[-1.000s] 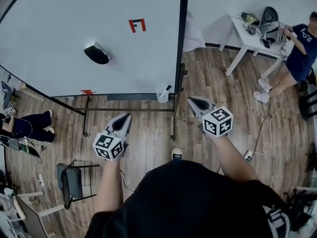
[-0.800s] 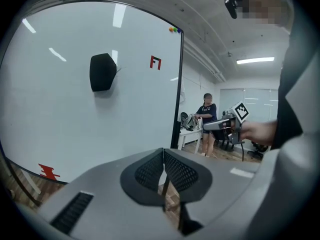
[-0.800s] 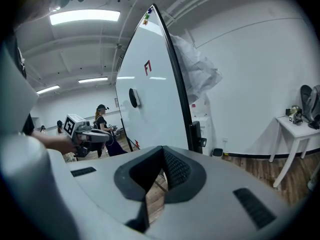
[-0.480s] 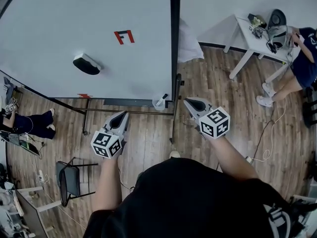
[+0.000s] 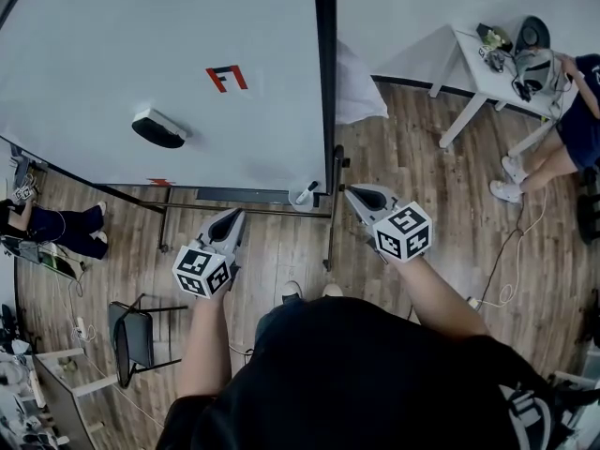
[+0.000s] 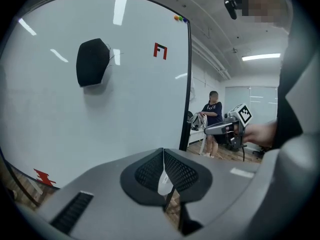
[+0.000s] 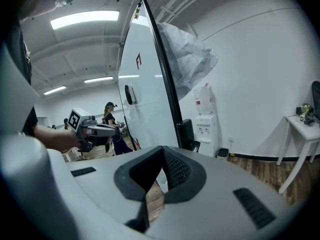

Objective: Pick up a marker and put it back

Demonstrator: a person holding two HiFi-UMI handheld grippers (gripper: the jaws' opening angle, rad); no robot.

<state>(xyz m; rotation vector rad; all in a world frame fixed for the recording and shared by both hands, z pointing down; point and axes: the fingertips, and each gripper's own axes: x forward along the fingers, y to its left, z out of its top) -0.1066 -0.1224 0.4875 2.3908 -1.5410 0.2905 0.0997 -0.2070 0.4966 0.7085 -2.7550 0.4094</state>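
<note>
The marker (image 5: 311, 187) pokes out of a little white cup (image 5: 301, 199) at the whiteboard's (image 5: 141, 36) bottom corner. It sits ahead of both tools and between them, nearer the right tool (image 5: 356, 193), just off its tip. My guess is the cup is there so the marker stays upright and easy to pinch from above or the side.

Neither tool has anything. The left tool (image 5: 234, 217) has its jaws pressed together with nothing in them, and the right tool is closed all the way and empty too. Both point forward and slightly down at the board's lower edge, which reads to me like lining up for a reach, not a grab. The right one would have to open before it can take the marker.

Further out from the left tool, up on the board, a black eraser (image 5: 157, 129) is stuck to it, probably by a magnet.

Count: one marker, one cup, one eraser, one board, two tools. Also two red marks on the board, and one white surface (image 5: 473, 59) well off to the right tool's side, with a person beside it.
</note>
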